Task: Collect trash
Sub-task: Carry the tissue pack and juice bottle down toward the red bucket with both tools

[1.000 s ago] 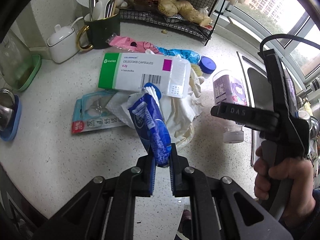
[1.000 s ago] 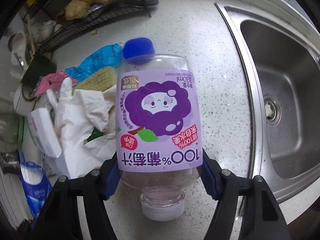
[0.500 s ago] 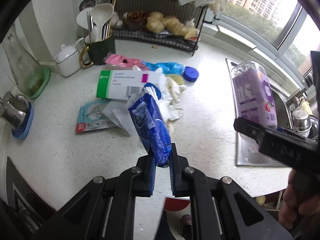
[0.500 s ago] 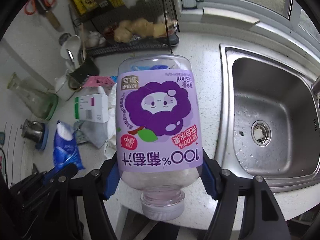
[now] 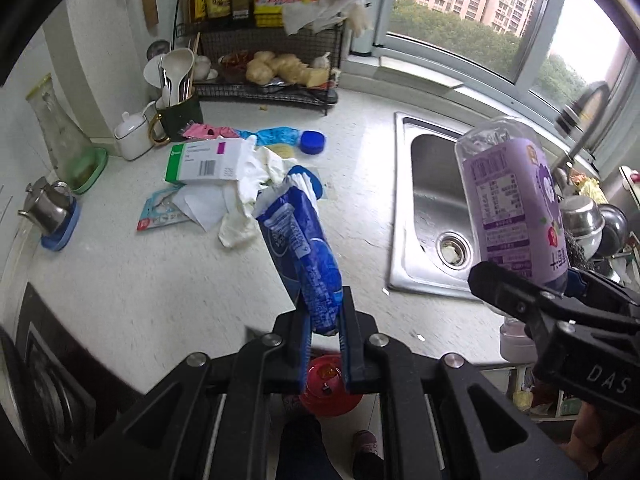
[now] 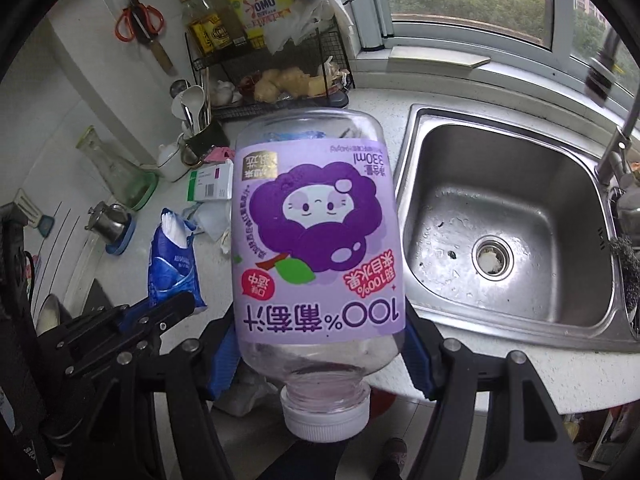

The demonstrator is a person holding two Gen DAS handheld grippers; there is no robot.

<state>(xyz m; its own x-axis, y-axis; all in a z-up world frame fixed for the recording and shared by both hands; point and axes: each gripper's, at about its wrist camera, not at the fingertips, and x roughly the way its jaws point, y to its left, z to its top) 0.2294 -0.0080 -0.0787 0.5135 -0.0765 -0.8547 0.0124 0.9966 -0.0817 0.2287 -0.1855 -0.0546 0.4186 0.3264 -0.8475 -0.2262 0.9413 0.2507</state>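
Gripping a blue wrapper (image 5: 306, 256), left tongs (image 5: 325, 334); right tongs (image 6: 320, 354) clamp a bottle (image 6: 316, 248) (inverted).

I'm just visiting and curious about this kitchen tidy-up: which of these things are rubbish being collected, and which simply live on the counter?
Part of the job:
- blue wrapper, pinched in the left gripper
- empty juice bottle, held in the right gripper
- medicine box, crumpled tissues and blue cap on the counter

Just lying about:
- utensil cup
- white sugar pot
- wire rack
- sink
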